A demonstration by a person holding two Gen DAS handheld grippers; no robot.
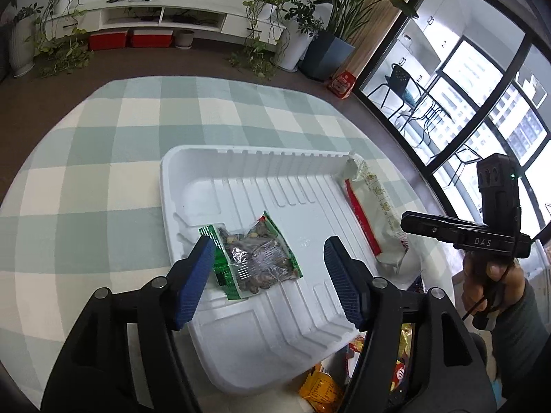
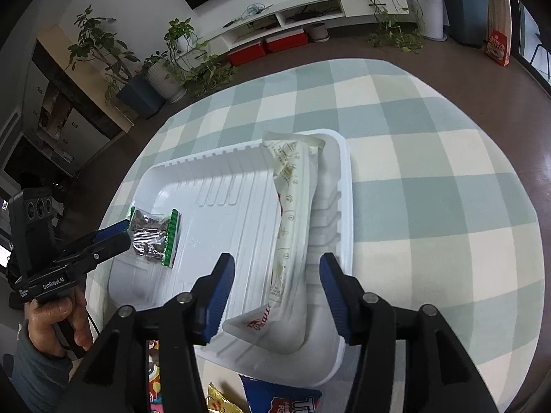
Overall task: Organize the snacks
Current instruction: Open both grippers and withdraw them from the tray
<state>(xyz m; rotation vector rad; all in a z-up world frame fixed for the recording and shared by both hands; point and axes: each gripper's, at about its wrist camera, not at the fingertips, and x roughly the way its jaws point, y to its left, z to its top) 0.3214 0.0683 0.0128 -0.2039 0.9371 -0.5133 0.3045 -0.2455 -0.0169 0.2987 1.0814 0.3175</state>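
1. Loose snack packets [image 1: 318,389] lie nearest the cameras, on the checked cloth [image 1: 103,158] just in front of the white tray [image 1: 248,344]. They are only partly in view, so their count cannot be told.
2. The left gripper [image 1: 267,275] stands with its jaws released. The green nut packet [image 1: 253,258] lies flat on the tray floor between the pads; the left pad is at or just beside the packet's edge, and the right pad stands clear.
3. The right gripper [image 2: 277,296] also stands with its jaws released. The long cream packet [image 2: 291,227] lies between the pads, along the right side of the tray, with neither pad pressing on it.
4. Judged step: 2 packets have been set down in the tray, 1 at each side, and both are let go.
5. Judged next move: lift both grippers clear without dragging the packets, then bring them back to the loose packets at the near edge and take 1 per gripper.
6. Beyond the tray the cloth is bare; potted plants [image 1: 268,34] and a low white cabinet [image 1: 165,17] stand far behind.
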